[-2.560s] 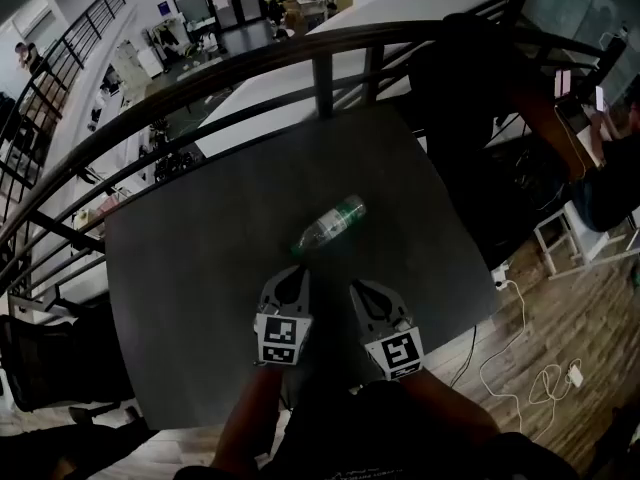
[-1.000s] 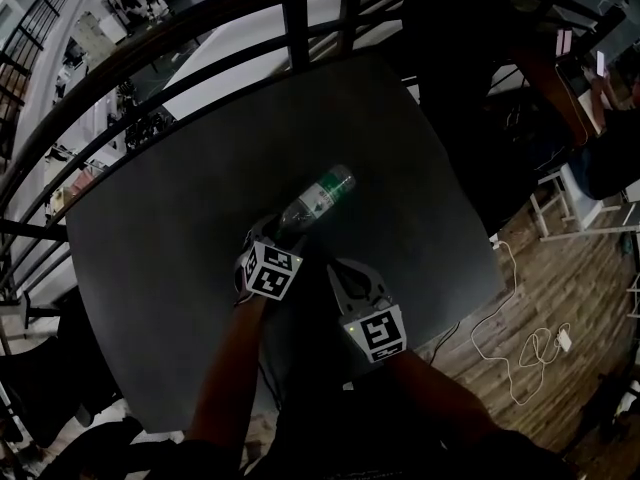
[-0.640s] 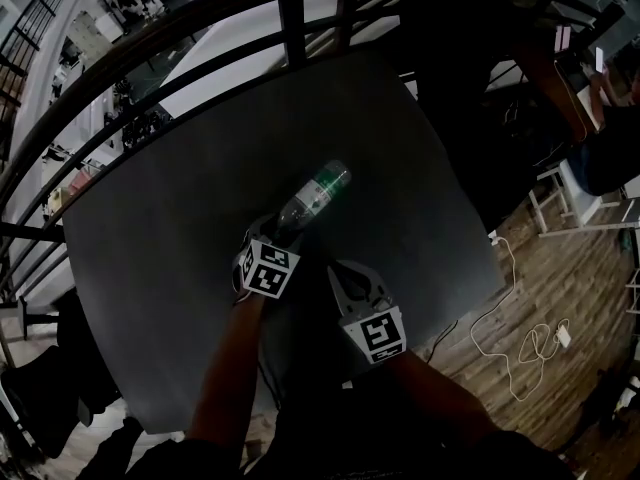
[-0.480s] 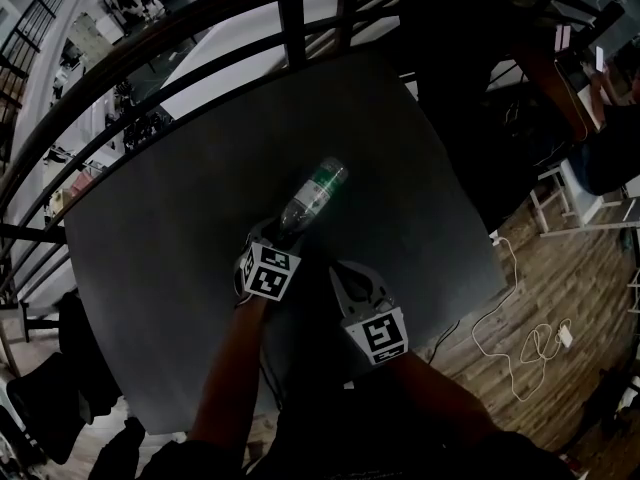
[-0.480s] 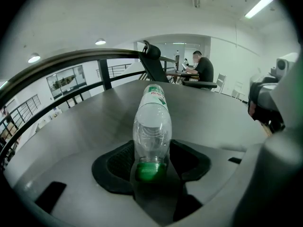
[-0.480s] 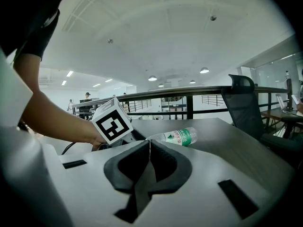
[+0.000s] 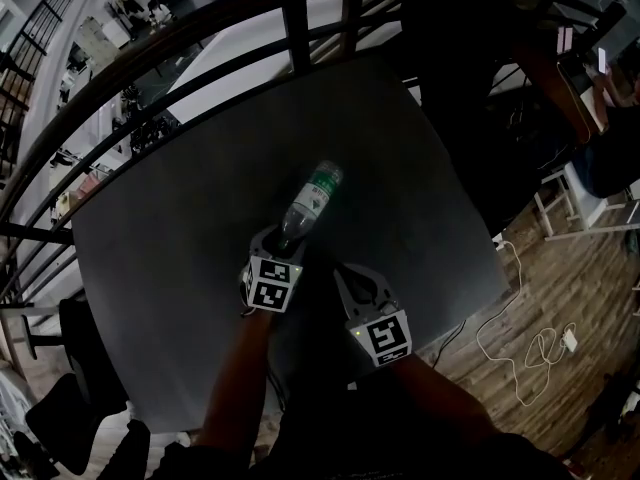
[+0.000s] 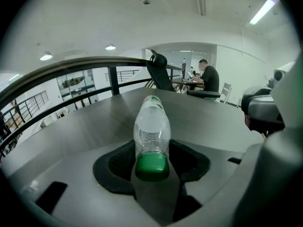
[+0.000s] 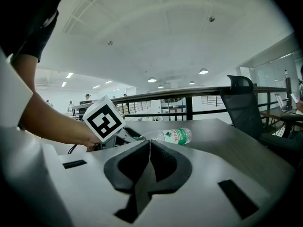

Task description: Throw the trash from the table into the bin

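Note:
A clear plastic bottle [image 7: 308, 200] with a green cap and green label lies on its side on the dark grey table [image 7: 170, 228]. My left gripper [image 7: 283, 236] reaches it from the near side. In the left gripper view the bottle [image 8: 151, 126] points away from me, cap end deep between the dark pads [image 8: 116, 162], which touch it on both sides; the jaws have just been closing on it. My right gripper [image 7: 358, 276] rests beside it to the right, shut and empty [image 9: 149, 143]. From there the bottle [image 9: 173, 136] and the left gripper's marker cube [image 9: 103, 118] show ahead.
A black railing [image 7: 290, 18] curves round the table's far side. Past the table's right edge lie a wooden floor with white cables [image 7: 530, 338] and a white stool [image 7: 575, 223]. A dark office chair [image 9: 241, 103] stands at the right, and a person sits at a desk [image 8: 208, 77] farther off.
The left gripper went forward to the bottle's cap end and rolled a little. The bottle swung from a slant to point nearly straight away. The right gripper stayed put.

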Available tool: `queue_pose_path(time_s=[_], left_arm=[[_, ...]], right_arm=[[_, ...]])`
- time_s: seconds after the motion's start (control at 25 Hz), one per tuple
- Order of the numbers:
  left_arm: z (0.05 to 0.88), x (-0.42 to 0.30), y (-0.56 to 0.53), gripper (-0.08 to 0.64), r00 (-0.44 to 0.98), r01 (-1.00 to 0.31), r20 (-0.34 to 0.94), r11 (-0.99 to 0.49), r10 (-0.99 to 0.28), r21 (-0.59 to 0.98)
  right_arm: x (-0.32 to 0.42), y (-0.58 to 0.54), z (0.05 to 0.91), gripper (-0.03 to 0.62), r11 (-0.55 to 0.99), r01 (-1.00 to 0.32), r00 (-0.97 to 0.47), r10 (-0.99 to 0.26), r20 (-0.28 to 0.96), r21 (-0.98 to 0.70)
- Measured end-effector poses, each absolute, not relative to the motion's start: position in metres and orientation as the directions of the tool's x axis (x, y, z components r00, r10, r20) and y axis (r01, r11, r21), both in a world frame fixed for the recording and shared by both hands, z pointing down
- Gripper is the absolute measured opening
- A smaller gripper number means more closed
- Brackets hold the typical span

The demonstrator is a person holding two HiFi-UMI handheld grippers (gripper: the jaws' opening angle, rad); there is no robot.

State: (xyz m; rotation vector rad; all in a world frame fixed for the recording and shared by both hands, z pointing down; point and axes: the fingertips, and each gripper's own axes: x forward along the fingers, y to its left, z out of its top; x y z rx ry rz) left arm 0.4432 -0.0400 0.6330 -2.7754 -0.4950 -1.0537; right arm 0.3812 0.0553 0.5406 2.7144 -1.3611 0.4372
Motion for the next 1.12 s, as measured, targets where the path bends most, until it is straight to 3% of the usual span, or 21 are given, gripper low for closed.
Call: queue_pose_path(time_s=[0.32, 1.12], left_arm=[[0.614, 0.435, -0.031, 0.235, 0.737, 0.311, 0.632, -0.951, 0.241, 0.0], [0.658, 0.396, -0.036, 0.252, 0.698, 0.24, 0.698, -0.971, 0.159, -0.02]], right_arm=[[0.378, 0.06, 0.534, 0.025, -0.592, -0.803, 0.558, -0.785, 0.268, -0.063], [0.372, 0.061, 0.535, 0.025, -0.576, -0.814, 0.541, -0.795, 0.274, -0.066]])
